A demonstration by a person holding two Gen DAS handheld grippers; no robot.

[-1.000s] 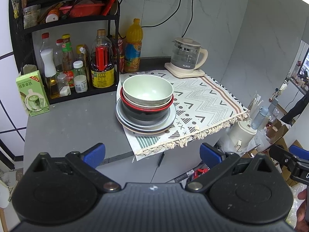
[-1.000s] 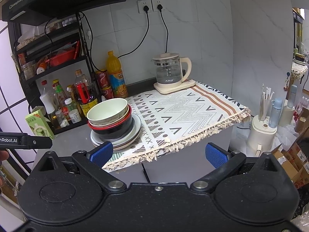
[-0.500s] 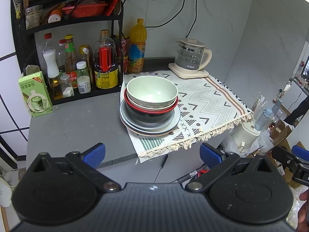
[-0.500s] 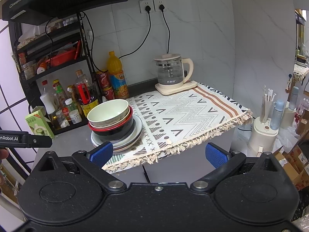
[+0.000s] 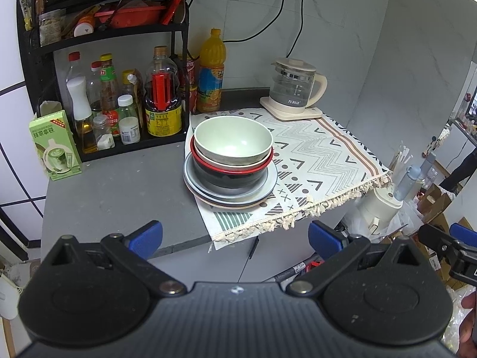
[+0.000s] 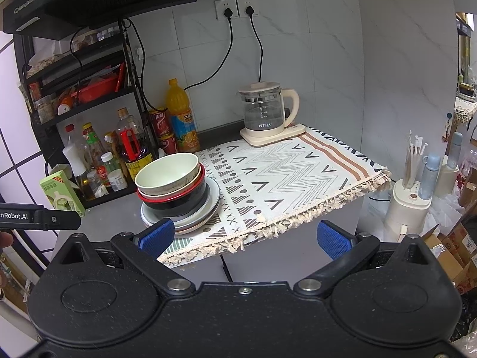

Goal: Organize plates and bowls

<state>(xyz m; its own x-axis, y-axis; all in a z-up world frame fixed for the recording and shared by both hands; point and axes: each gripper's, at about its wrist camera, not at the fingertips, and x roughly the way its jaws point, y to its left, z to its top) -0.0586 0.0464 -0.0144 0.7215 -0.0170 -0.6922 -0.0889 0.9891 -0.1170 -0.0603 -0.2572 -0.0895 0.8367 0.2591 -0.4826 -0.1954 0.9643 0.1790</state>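
We saw a pale green bowl [image 5: 234,140] nested upright in a red-rimmed black bowl [image 5: 231,174]. Both sat on stacked plates [image 5: 229,198].

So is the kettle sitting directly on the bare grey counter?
No, the kettle stands on its cream base, which rests on the patterned cloth in the right wrist view.

The plates [image 5: 231,192] under the bowls [image 5: 234,141] show only their rims, so their number cannot be told. The bottle labels on the rack [image 5: 104,89] are too small to read. The right gripper [image 5: 456,249] is cut by the picture's edge in the left wrist view.
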